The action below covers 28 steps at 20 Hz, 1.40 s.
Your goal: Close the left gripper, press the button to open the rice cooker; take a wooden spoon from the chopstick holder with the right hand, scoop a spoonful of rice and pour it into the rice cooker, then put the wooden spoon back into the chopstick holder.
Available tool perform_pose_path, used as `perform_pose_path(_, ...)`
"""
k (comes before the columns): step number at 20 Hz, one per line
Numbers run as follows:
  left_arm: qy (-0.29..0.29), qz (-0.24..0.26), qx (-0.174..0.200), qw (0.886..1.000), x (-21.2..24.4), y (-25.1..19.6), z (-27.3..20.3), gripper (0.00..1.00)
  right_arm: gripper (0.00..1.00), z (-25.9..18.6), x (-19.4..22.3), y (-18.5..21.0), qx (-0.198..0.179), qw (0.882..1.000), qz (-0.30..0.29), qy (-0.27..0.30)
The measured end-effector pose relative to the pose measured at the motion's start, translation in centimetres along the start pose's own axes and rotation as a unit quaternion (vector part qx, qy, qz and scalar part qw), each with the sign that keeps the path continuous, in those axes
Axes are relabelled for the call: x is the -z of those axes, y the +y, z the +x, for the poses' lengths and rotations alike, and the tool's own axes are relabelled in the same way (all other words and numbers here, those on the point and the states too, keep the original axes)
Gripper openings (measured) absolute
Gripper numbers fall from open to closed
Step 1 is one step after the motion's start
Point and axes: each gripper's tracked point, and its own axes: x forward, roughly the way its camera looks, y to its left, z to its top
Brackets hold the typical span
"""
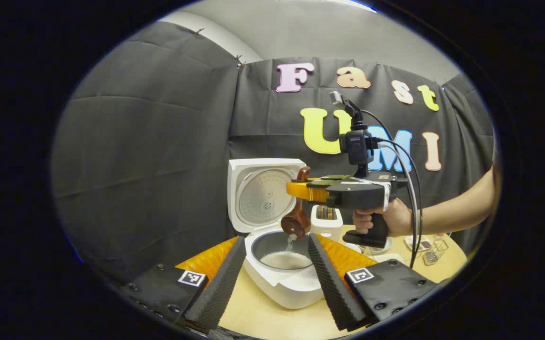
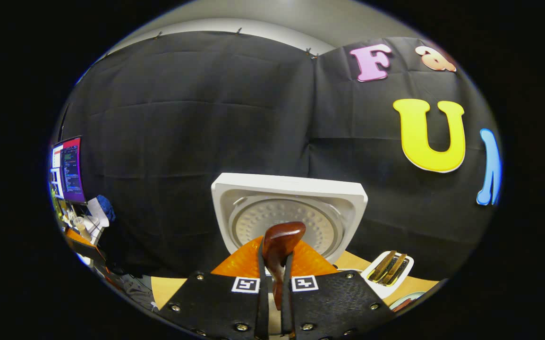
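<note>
Right gripper (image 1: 301, 189), fingers clamped on wooden spoon (image 1: 296, 222), pouring into rice cooker (image 1: 282, 264); left gripper (image 1: 277, 274) fingers spread, empty; risk: grains spilling past rim onto counter (image 1: 263, 316).

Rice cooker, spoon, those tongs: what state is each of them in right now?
Rice cooker: lid up, rice in the pot.
Wooden spoon: tipped bowl-down over the pot, rice falling from it.
Right tongs: shut on the wooden spoon's handle.
Left tongs: open, holding nothing.
Toaster: slices sitting in its slots.
</note>
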Motion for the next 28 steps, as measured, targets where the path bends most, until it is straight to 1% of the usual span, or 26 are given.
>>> perform_pose_path(1,0.002,-0.005,0.002,1.0,0.0,-0.1,0.1,0.93,0.1,-0.1,0.0,0.4,-0.003,1.0,-0.004,0.006)
perform_pose_path(3,0.0,-0.009,0.0,1.0,-0.2,-0.1,0.0,0.98,0.11,-0.5,-0.2,0.2,-0.001,1.0,0.013,0.005)
perform_pose_path(4,0.0,-0.01,-0.001,1.0,0.0,0.0,-0.1,0.98,0.11,-0.7,-0.3,-0.3,0.005,1.0,0.028,0.003)
perform_pose_path(6,-0.002,-0.012,-0.001,1.0,0.0,-0.1,-0.1,0.98,0.11,-1.0,-0.6,-1.9,0.02,0.997,0.073,0.001)
perform_pose_path(7,-0.003,-0.012,0.0,1.0,-0.1,-0.1,-0.2,0.98,0.11,-1.3,-0.7,-2.9,0.028,0.994,0.106,0.0)
perform_pose_path(8,-0.005,-0.013,0.003,1.0,-0.2,-0.2,-0.2,0.98,0.11,-1.7,-0.9,-4.0,0.038,0.988,0.147,-0.003)
perform_pose_path(10,-0.009,-0.016,0.012,1.0,-0.7,-1.0,-0.3,0.98,0.11,-3.0,-1.4,-6.3,0.053,0.97,0.237,-0.015)
perform_pose_path(12,-0.014,-0.018,0.027,0.999,-1.1,-2.0,-0.2,0.96,0.1,-5.0,-2.0,-8.9,0.07,0.947,0.312,-0.031)
perform_pose_path(14,-0.017,-0.013,0.045,0.999,-1.4,-3.2,0.0,0.95,0.1,-7.5,-2.3,-11.6,0.092,0.925,0.365,-0.048)
perform_pose_path(16,-0.023,-0.008,0.067,0.997,-2.3,-5.2,0.7,0.95,0.1,-10.7,-2.9,-13.7,0.114,0.905,0.403,-0.074)
perform_pose_path(17,-0.027,-0.007,0.079,0.996,-2.9,-6.5,1.1,0.95,0.1,-12.1,-3.4,-14.6,0.119,0.896,0.418,-0.088)
perform_pose_path(19,-0.032,-0.01,0.098,0.995,-3.9,-8.6,2.0,0.95,0.1,-15.6,-3.1,-15.9,0.13,0.885,0.435,-0.104)
perform_pose_path(21,-0.038,-0.019,0.115,0.992,-4.7,-10.7,2.6,0.97,0.1,-19.0,-3.3,-17.3,0.149,0.876,0.443,-0.12)
perform_pose_path(23,-0.046,-0.026,0.13,0.99,-5.3,-12.7,2.8,0.97,0.1,-22.9,-3.1,-18.7,0.169,0.871,0.442,-0.132)
perform_pose_path(24,-0.046,-0.03,0.142,0.988,-5.5,-14.0,3.0,0.96,0.1,-24.6,-3.0,-19.4,0.176,0.869,0.441,-0.136)
perform_pose_path(28,-0.055,-0.049,0.183,0.98,-6.6,-17.6,3.2,0.97,0.1,-30.5,-2.0,-20.6,0.22,0.86,0.435,-0.147)
